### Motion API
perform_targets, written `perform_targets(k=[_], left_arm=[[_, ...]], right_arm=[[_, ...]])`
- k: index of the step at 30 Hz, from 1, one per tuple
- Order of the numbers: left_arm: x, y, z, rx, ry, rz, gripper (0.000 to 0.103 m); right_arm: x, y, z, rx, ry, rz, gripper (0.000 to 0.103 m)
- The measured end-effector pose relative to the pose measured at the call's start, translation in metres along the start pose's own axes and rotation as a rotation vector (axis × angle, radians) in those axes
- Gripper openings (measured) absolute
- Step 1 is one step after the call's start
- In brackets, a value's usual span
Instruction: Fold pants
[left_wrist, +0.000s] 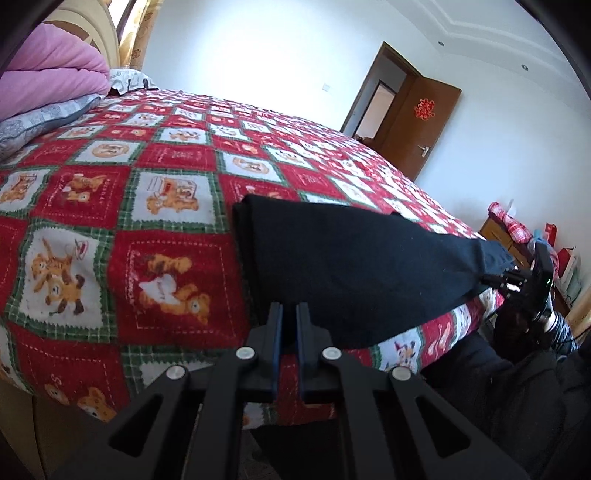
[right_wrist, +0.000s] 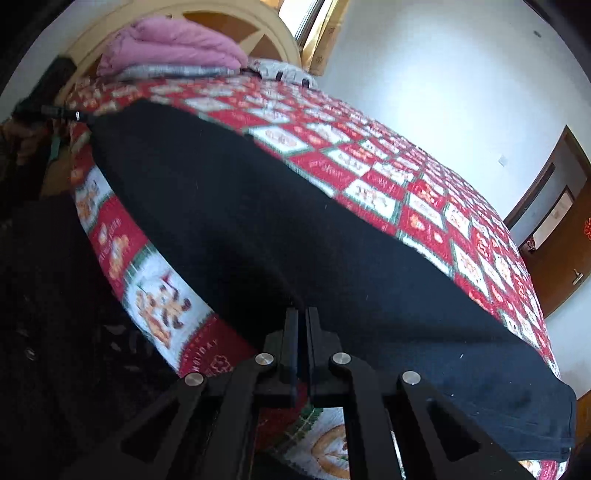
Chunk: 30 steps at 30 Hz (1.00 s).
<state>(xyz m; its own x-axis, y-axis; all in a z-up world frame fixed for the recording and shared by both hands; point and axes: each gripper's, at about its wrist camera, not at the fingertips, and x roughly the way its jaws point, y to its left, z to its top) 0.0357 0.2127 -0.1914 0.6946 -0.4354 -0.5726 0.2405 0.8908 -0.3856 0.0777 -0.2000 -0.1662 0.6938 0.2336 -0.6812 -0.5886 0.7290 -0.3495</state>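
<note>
Black pants (left_wrist: 351, 266) lie folded lengthwise near the front edge of the bed, stretched between both grippers. My left gripper (left_wrist: 289, 310) is shut on the near edge of the pants at one end. My right gripper (right_wrist: 303, 317) is shut on the pants' near edge (right_wrist: 295, 221) at the other end. The right gripper also shows in the left wrist view (left_wrist: 517, 280) at the far right, holding the narrow end. The left gripper shows in the right wrist view (right_wrist: 62, 112) at the upper left corner of the pants.
The bed is covered by a red, green and white bear-patterned blanket (left_wrist: 147, 184). A pink quilt (left_wrist: 48, 77) and grey pillows (left_wrist: 40, 122) lie at the headboard. A brown door (left_wrist: 417, 125) stands open beyond the bed. A person's dark clothing (right_wrist: 55, 314) is at the bed's front edge.
</note>
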Motion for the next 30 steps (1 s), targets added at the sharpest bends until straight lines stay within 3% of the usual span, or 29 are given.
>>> perform_targets(k=[3, 7, 15, 21, 25, 27, 29, 30], left_arm=[[0.004, 0.003, -0.009, 0.002, 0.018, -0.007, 0.007], [0.006, 0.003, -0.016, 0.031, 0.025, 0.004, 0.007], [0.000, 0.010, -0.017, 0.032, 0.030, 0.030, 0.018], [-0.021, 0.036, -0.015, 0.006, 0.011, 0.187, 0.019], [-0.030, 0.027, 0.000, 0.014, -0.049, 0.212, 0.027], [-0.030, 0.006, 0.011, 0.063, -0.076, 0.196, 0.046], [-0.022, -0.023, 0.022, 0.121, -0.089, 0.159, 0.061], [-0.018, -0.034, 0.027, 0.141, -0.087, 0.139, 0.062]], right_arm=[[0.002, -0.002, -0.004, 0.014, 0.014, 0.009, 0.003], [0.025, 0.007, -0.017, -0.020, 0.104, 0.013, 0.003], [0.024, 0.001, -0.016, 0.005, 0.107, 0.043, 0.006], [0.013, -0.013, -0.013, 0.064, 0.103, 0.085, 0.009], [0.002, -0.036, -0.015, 0.172, 0.088, 0.106, 0.009], [-0.004, -0.051, -0.016, 0.252, 0.076, 0.123, 0.021], [-0.011, -0.071, -0.021, 0.330, 0.063, 0.108, 0.058], [-0.015, -0.080, -0.024, 0.369, 0.054, 0.093, 0.060]])
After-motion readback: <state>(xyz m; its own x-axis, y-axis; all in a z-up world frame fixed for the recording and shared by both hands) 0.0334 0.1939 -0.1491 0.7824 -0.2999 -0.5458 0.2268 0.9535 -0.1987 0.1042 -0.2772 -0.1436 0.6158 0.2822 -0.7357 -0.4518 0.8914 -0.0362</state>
